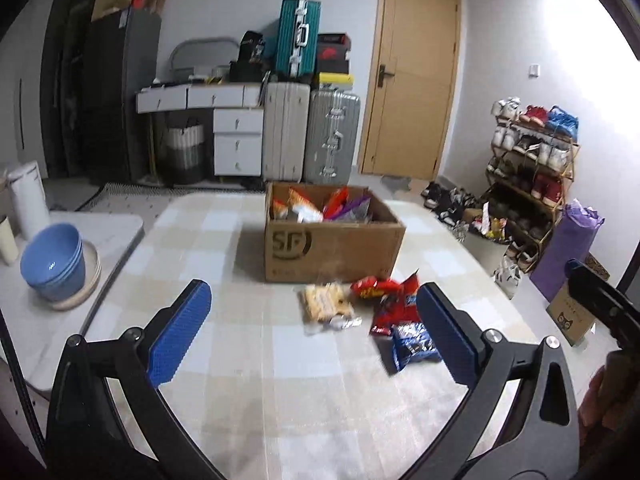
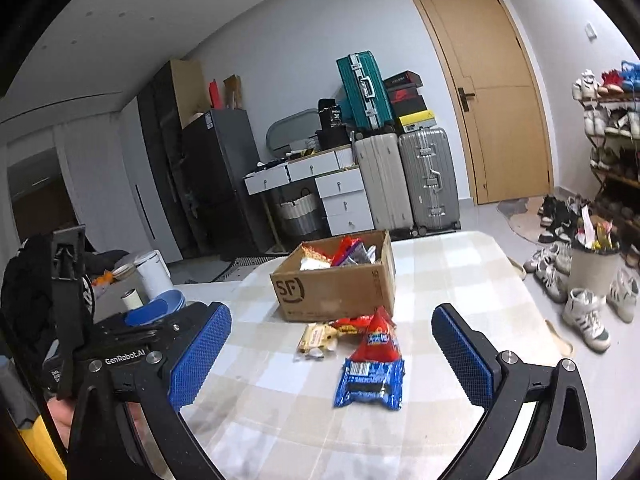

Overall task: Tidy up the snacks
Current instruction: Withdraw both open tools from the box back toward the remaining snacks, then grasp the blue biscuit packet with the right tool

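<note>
Near the counter's [image 2: 460, 280] middle, loose snack packets [image 2: 370, 376] lie just beside the brown cardboard box [image 2: 336, 292], so I've got both hand-held grippers, left [image 1: 314, 330] and right [image 2: 332, 360], spread wide and empty, ready to grab.

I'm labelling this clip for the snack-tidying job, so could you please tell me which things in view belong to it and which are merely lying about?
Belong to the job:
- cardboard box, already holding snacks
- blue packet
- red packets
- yellow packet
- left gripper and right gripper, both open and empty

Just lying about:
- blue bowls
- suitcases
- shoe rack
- door
</note>
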Tool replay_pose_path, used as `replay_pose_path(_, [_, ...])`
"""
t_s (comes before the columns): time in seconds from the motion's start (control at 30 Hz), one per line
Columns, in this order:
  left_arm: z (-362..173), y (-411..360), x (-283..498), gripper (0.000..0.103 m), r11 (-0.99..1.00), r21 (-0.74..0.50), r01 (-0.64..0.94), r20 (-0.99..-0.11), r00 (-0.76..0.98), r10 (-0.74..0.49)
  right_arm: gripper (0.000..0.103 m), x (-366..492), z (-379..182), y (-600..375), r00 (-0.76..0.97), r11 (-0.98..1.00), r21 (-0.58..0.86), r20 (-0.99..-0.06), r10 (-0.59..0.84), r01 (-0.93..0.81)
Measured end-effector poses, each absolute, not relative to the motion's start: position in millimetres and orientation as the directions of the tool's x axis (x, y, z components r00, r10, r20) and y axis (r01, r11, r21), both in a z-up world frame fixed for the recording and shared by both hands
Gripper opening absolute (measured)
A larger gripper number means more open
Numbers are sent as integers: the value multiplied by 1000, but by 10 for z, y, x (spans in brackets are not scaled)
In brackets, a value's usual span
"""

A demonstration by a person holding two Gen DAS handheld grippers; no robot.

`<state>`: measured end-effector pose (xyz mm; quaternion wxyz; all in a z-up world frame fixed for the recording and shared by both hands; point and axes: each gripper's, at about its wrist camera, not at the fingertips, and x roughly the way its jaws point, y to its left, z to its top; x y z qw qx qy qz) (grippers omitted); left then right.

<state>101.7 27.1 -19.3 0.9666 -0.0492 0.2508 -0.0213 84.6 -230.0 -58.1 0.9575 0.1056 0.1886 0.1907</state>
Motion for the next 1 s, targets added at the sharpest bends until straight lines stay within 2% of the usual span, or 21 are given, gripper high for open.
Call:
replay_pose_path(0.3, [-430,241,1263,103,994,-105,10,-514,856,-63,102,924,-752,-2230,838,908,277,-368,403,-315])
replay_pose_path(0.63, [-823,321,1613,103,992,-118,-34,-603,797,-44,102,1489,-1380,-2194,711,910,344,-579,399,-231])
replay_pose_path(0.8, [-1074,332,1850,103,990,-132,-39,-649,759,-57,102,1864,-1776,-2215,636,896,399,-644,425,-194])
replay_pose_path(1.0, [-1305,370,2067,103,988,-147,-56,-681,730,-60,102,2255,-2022,-2007,546,921,342,-743,387,-187])
